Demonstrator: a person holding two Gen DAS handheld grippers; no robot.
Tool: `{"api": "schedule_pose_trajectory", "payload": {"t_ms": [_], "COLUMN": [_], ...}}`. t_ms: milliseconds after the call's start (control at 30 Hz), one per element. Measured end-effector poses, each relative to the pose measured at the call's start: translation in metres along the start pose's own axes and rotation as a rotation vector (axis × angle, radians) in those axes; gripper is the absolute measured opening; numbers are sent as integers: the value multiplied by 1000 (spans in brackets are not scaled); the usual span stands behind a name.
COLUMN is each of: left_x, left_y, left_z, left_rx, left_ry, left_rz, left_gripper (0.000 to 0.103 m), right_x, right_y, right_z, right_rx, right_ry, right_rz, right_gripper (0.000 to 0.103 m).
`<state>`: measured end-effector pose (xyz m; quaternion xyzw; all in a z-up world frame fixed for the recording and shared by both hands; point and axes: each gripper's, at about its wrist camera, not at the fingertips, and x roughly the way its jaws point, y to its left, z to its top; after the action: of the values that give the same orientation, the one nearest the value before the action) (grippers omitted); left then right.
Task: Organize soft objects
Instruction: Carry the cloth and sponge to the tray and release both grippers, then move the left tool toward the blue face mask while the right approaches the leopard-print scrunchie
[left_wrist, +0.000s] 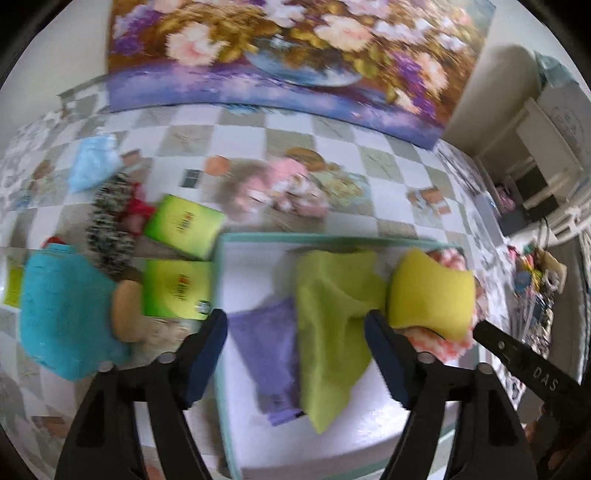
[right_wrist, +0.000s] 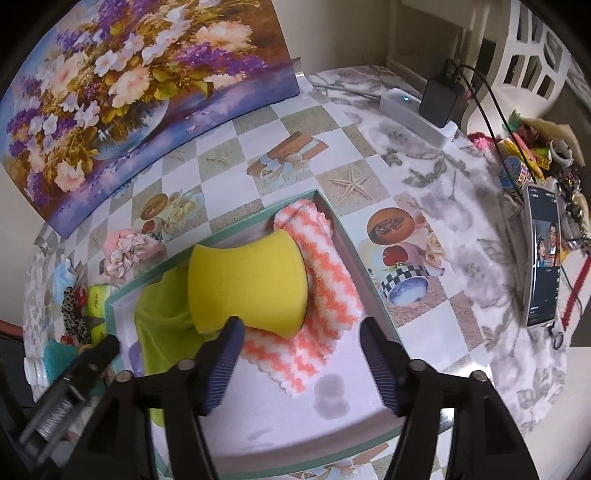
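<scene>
Your left gripper (left_wrist: 295, 332) points steeply down over the teal-rimmed box (left_wrist: 221, 280), its jaws released and holding nothing, with the lime-green cloth (left_wrist: 332, 317) and the purple cloth (left_wrist: 266, 350) lying in the box below the gap. Your right gripper (right_wrist: 301, 332) also tilts steeply down over the same box, jaws spread and empty. Just beyond its fingertips the yellow sponge (right_wrist: 247, 284) rests on the orange-and-white cloth (right_wrist: 325, 280) at the box's right end, while a teal towel (left_wrist: 62, 310) and two green packets (left_wrist: 177, 288) lie on the checked tablecloth (left_wrist: 388, 192) left of the box.
</scene>
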<state>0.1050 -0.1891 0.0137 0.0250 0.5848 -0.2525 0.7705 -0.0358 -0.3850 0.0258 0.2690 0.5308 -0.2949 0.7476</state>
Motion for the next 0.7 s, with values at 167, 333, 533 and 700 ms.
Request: {"api": "schedule_pose_trajectory", "payload": {"t_ms": [167,333,533,700], "left_x": [-5,-12,-21,-34], "left_y": [18,36,49,73], "left_z": [2,4,5,9], "left_rx": [-57,-115,-139,-195], "left_ry": [-37,-87,-140,-167], "left_rz": [57,98,153,174], "left_gripper": [87,88,101,101], "right_x": [4,8,7,6], "right_y": [6,8,15,32], "right_z": [-2,-3,-4,-8], "right_rx": [-33,-47,-75,-124], "right_ry": [9,7,1,-4], "right_rz": [-25,-62,-82,-86], "right_gripper": [88,102,103,103]}}
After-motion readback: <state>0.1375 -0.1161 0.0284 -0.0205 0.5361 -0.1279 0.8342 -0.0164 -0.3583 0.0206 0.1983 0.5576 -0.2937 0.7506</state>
